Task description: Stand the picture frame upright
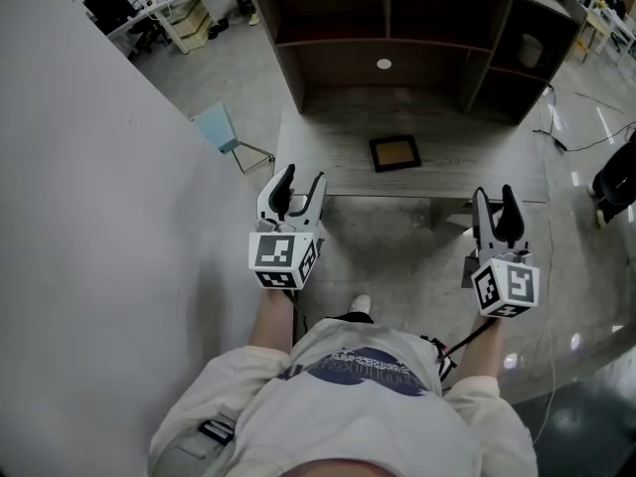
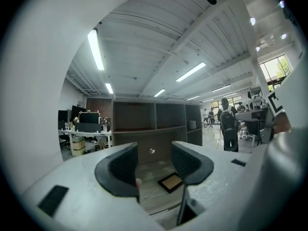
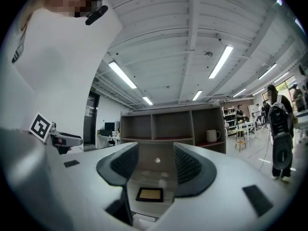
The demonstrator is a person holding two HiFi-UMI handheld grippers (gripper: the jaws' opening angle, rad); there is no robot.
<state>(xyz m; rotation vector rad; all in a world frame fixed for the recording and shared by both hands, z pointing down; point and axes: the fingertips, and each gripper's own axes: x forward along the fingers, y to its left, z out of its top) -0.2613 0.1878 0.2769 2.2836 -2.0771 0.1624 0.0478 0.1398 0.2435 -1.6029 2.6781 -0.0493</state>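
Note:
A small picture frame (image 1: 395, 153) with a dark border and a tan centre lies flat on the grey desk (image 1: 328, 162), below the shelf unit. It also shows between the jaws in the left gripper view, frame (image 2: 171, 182), and in the right gripper view, frame (image 3: 149, 194). My left gripper (image 1: 298, 187) hangs short of the desk's front left edge, open and empty. My right gripper (image 1: 495, 205) is held off the desk's front right corner, also open with nothing between its fingers. Both are well clear of the frame.
A wooden shelf unit (image 1: 397, 38) with several compartments stands at the back of the desk; a white mug (image 3: 212, 135) sits in its right compartment. A white wall (image 1: 89, 217) runs along the left. A light blue chair (image 1: 224, 132) stands left of the desk. A person (image 2: 227, 129) stands at the right.

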